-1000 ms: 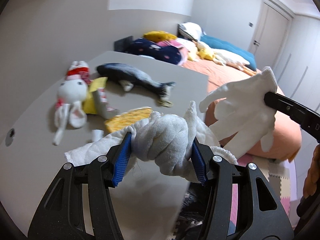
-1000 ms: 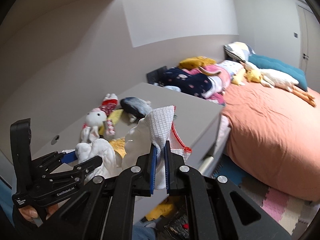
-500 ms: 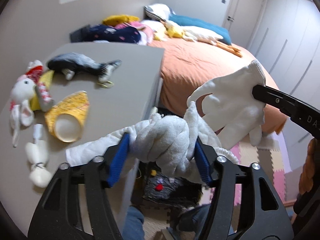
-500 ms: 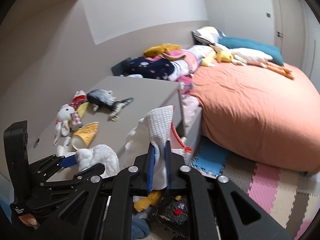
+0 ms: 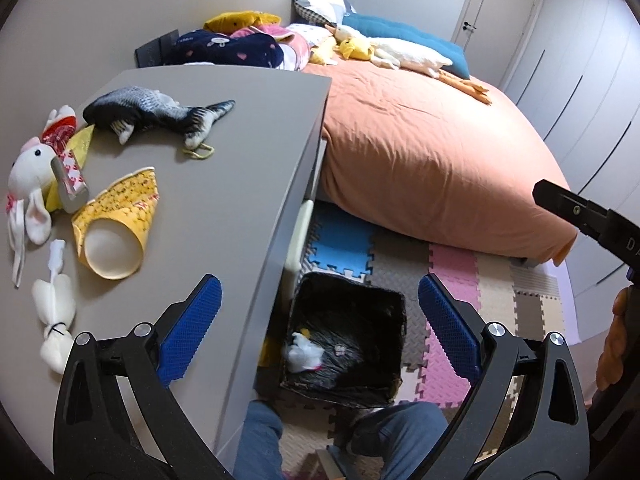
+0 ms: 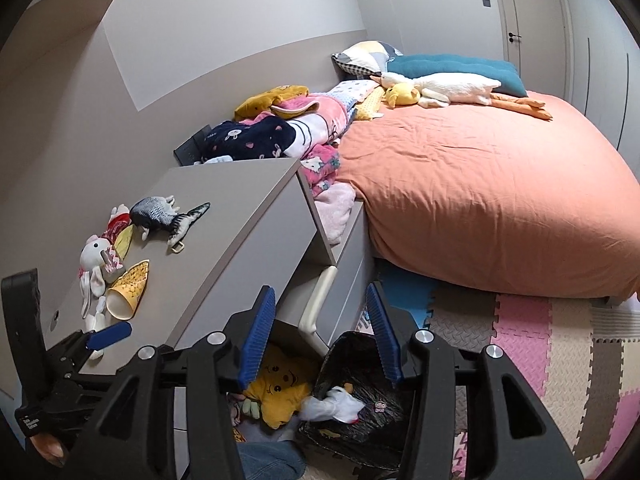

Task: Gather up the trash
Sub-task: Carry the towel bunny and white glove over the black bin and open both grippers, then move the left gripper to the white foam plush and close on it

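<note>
Below both open, empty grippers' just-widened jaws, black-lined bin [image 5: 394, 304], holding what looks like white cloth [image 5: 302, 354].

Grey table [image 5: 224, 168]. Black-lined bin [image 5: 348, 312] holds white crumpled cloth [image 5: 302, 354]. Yellow patterned paper cup [image 5: 120, 220] with white inside, left of frame. Dark grey-and-white plush fish [image 5: 152, 114]. White rabbit toy [image 5: 28, 184], red-and-white trim. Orange bed [image 5: 432, 152]. Floor mats [image 5: 452, 268] pink, blue, grey, beige. Tongs' pads [image 5: 192, 332] blue.

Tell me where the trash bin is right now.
The trash bin sits on the foam floor mat at the foot of the grey dresser, low centre in both wrist views, white scraps inside.
</note>
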The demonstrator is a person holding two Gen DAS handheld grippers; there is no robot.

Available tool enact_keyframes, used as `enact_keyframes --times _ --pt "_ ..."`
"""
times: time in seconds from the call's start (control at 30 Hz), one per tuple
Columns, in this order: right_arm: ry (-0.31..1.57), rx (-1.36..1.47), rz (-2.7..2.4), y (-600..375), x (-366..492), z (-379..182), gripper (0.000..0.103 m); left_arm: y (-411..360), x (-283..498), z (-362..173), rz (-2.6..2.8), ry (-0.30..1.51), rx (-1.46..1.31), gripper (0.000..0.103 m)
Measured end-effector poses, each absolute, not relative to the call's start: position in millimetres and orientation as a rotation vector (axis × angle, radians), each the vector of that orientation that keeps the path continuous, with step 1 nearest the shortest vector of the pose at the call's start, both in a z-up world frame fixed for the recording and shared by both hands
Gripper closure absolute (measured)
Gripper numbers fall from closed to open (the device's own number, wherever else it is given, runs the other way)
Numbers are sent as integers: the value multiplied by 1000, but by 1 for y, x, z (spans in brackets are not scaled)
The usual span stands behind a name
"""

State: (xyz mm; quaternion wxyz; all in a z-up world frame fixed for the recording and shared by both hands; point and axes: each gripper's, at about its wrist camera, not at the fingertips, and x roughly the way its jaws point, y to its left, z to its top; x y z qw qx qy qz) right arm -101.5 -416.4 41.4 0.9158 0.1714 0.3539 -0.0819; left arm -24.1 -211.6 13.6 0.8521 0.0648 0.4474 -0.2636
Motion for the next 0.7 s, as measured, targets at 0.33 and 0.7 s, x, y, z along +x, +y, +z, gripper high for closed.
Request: enact_keyframes --times 0.33,0.7 --pt "734 346 -129 -404 -88 41 53 -194 -13 19 -501 929 129 7" --pt "743 314 -44 -366 -59 43 52 -154 -3 25 -399 900 121 7"
